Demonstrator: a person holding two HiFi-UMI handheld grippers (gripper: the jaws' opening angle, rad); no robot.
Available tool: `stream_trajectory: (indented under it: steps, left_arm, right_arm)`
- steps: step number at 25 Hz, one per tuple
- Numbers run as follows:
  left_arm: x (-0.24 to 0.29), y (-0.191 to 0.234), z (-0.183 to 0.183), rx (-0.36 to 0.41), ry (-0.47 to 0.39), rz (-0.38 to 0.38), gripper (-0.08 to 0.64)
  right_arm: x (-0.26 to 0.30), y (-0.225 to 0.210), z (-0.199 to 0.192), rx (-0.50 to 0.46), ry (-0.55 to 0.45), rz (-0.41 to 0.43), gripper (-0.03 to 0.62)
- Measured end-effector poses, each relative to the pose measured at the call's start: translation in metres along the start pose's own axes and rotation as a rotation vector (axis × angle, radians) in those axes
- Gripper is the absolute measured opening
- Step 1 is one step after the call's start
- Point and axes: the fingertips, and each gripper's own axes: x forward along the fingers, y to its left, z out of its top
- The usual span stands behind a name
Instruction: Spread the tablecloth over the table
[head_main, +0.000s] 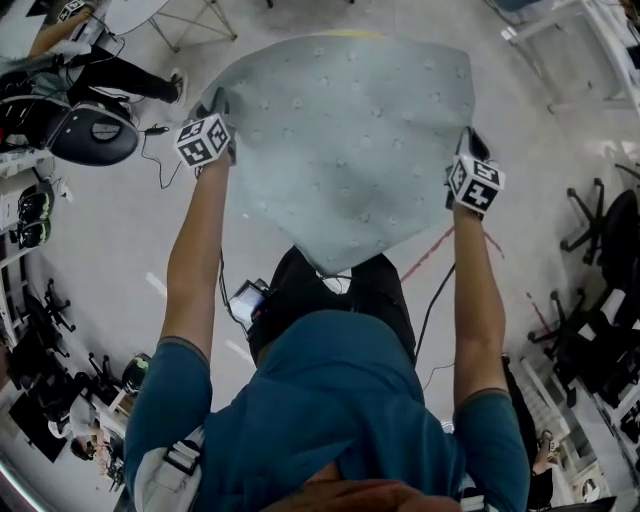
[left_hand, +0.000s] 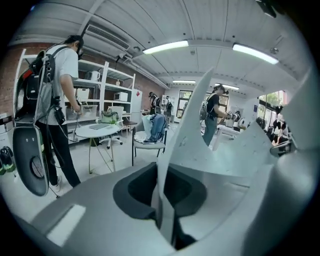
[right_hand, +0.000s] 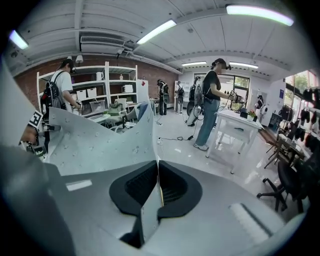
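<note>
The floor (head_main: 110, 250) fills the head view, and the cloth (head_main: 350, 130) covers its middle, so whatever lies under it is hidden. The cloth is pale, dotted and held up in the air, stretched between the two grippers. Its lower part narrows to a point in front of the person's legs. In each gripper view the sheet runs out of frame.

Shelves (left_hand: 107, 82) along the brick wall hold boxes too small to make out. A chair (left_hand: 150, 142) carries bundled clothes beside a round surface (left_hand: 97, 131). A white surface (right_hand: 235, 120) stands well apart.

The left gripper (left_hand: 160, 172) has its jaws closed on one edge of the cloth, which rises between them. The right gripper (right_hand: 158, 167) has its jaws pinched tight on the opposite edge.
</note>
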Motion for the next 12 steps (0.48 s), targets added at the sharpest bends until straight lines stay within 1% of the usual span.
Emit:
stream_trajectory:
  steps: [4,7,10,12]
  left_arm:
    - [0.011,0.001,-0.021,0.02,0.049,-0.007,0.012]
    - [0.016,0.011,-0.019,0.023,0.055,-0.001,0.012]
    - [0.007,0.007,0.001,0.061,-0.004,0.02,0.012]
    - [-0.005,-0.006,0.021,0.124,-0.067,0.014,0.008]
  right_arm:
    - [0.016,0.009,-0.01,-0.029,0.028,-0.013,0.015]
    - [0.028,0.008,-0.011,-0.039,0.052,-0.036,0.017]
    - [0.027,0.007,-0.009,-0.04,0.067,-0.047,0.017]
    - [0.024,0.008,-0.009,-0.05,0.063,-0.05,0.017]
